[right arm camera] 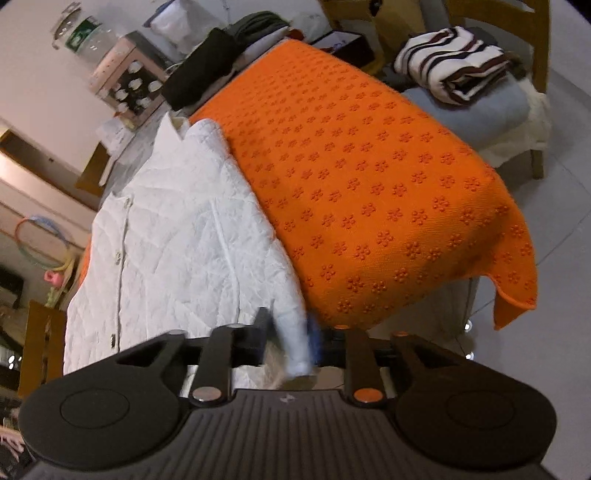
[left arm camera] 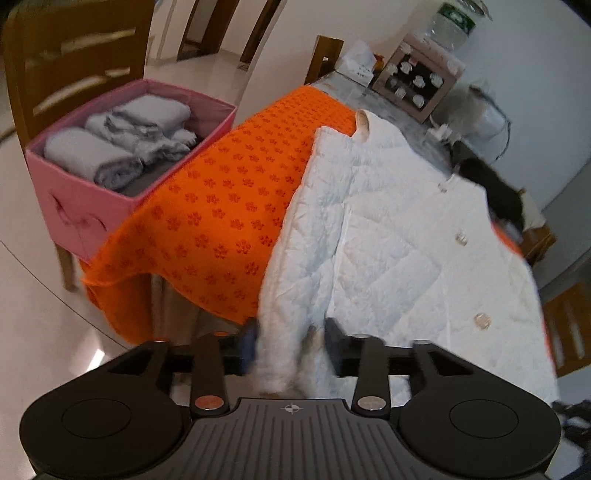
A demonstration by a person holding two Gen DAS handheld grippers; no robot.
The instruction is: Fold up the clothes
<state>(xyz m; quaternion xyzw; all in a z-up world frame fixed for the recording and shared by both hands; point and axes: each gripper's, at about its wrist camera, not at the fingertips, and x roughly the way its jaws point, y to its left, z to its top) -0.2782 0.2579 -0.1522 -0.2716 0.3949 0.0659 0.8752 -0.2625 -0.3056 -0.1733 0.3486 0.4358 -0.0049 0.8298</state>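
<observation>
One white quilted jacket (left arm camera: 388, 229) on orange cloth (left arm camera: 221, 206); three buttons visible. Left gripper (left arm camera: 290, 339) and right gripper (right arm camera: 290, 334) each partly parted around a cuff; pad contact blurred, grip uncertain.

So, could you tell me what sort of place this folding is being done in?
Most likely a home dining area. A table under an orange mat has wooden dining chairs around it, a water dispenser bottle stands by the wall, and a pink storage box of rolled grey clothes sits beside it.
</observation>
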